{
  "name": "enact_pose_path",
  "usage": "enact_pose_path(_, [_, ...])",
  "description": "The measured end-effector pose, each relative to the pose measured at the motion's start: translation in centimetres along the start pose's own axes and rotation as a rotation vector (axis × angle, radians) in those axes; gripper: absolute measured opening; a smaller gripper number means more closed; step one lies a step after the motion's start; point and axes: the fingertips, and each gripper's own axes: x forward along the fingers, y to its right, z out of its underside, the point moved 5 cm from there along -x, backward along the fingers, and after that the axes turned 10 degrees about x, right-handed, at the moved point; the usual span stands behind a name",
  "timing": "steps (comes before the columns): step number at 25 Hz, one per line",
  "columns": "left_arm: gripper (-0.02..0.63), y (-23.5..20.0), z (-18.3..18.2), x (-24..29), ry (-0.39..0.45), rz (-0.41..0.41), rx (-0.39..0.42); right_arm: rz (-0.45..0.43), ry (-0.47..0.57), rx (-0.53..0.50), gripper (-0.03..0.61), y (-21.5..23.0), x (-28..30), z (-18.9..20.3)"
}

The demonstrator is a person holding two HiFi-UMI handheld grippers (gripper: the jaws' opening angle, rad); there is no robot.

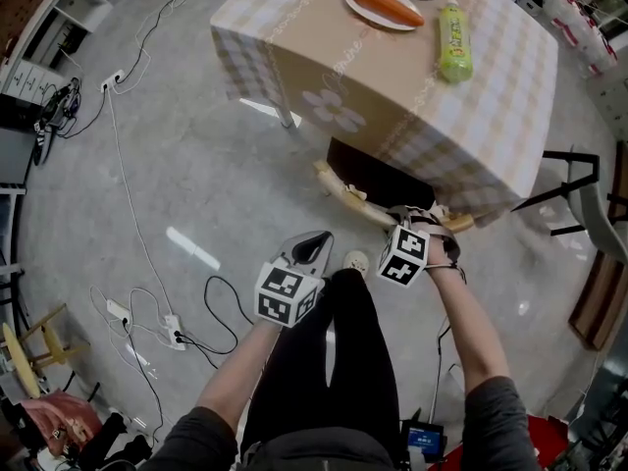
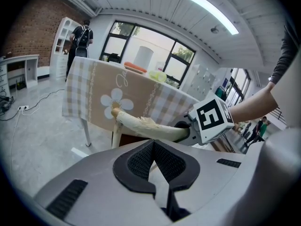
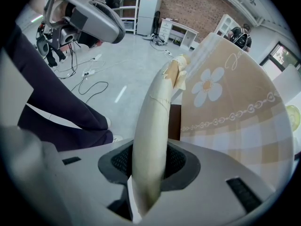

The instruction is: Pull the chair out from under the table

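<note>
The chair (image 1: 351, 199) sits tucked under the bench (image 1: 471, 126), in the middle of the head view; only its pale top rail and a dark patch behind it show below the hanging checked cloth. The right gripper (image 1: 424, 222) has its jaws pinching that rail near its right end, and the right gripper view shows the rail (image 3: 153, 121) running up between the pads. The left gripper (image 1: 316, 245) hangs apart from the chair, lower left of the rail, its jaws pressed together on nothing. The likeliest trouble is that a pull from one end would swing the chair rather than draw it straight, or the smooth, rounded rail could slide through the pads; the wrapping on the rail looks torn near its far end (image 3: 176, 74) and may give poor hold. The cloth drapes just over the chair, so a snag could drag it and disturb the green bottle (image 1: 453, 39), which appears to lie on its side, and the plate (image 1: 385, 4). The person's own leg (image 1: 334, 361) stands right behind the chair, in its way; cables (image 1: 147, 253) and a power strip (image 1: 175, 330) lie on the floor at lower left; another chair (image 1: 589, 194) stands at the right edge.
</note>
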Motion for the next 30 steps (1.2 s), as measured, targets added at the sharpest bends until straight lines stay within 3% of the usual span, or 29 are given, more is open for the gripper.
enact_pose_path(30, [0.008,-0.5,2.8,-3.6,-0.015,0.048,0.046,0.033,-0.036,-0.003,0.117,-3.4,-0.3,-0.4])
